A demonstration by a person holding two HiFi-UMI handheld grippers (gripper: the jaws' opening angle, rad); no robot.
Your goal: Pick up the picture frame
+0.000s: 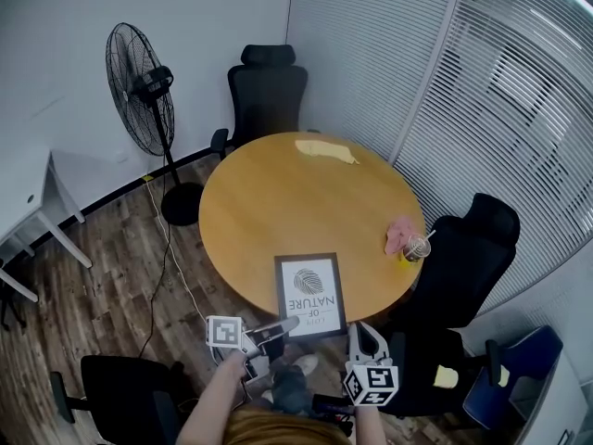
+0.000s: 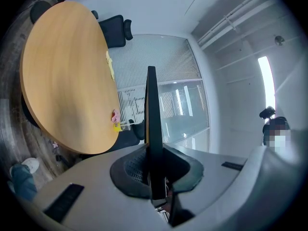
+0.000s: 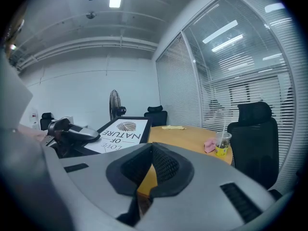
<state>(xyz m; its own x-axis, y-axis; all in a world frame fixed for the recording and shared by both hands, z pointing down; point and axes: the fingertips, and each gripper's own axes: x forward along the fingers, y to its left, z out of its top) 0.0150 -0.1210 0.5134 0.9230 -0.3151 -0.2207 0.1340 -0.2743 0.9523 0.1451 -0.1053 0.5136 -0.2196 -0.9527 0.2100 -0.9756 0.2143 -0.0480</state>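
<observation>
The picture frame (image 1: 310,295), black-edged with a white print reading "LOVE OF NATURE", hangs tilted over the near edge of the round wooden table (image 1: 278,202). My left gripper (image 1: 281,326) is shut on its lower left corner. In the left gripper view the frame (image 2: 151,124) stands edge-on, pinched between the two pads. My right gripper (image 1: 363,337) sits just below the frame's right corner, shut, with nothing in it. In the right gripper view the frame (image 3: 120,131) lies ahead to the left, with the left gripper (image 3: 72,131) on it.
On the table's right edge stand a plastic cup with a straw (image 1: 416,247) and a pink cloth (image 1: 400,233); a yellow cloth (image 1: 324,150) lies at the far side. Black office chairs (image 1: 267,91) (image 1: 468,248) ring the table. A standing fan (image 1: 144,91) is at the left.
</observation>
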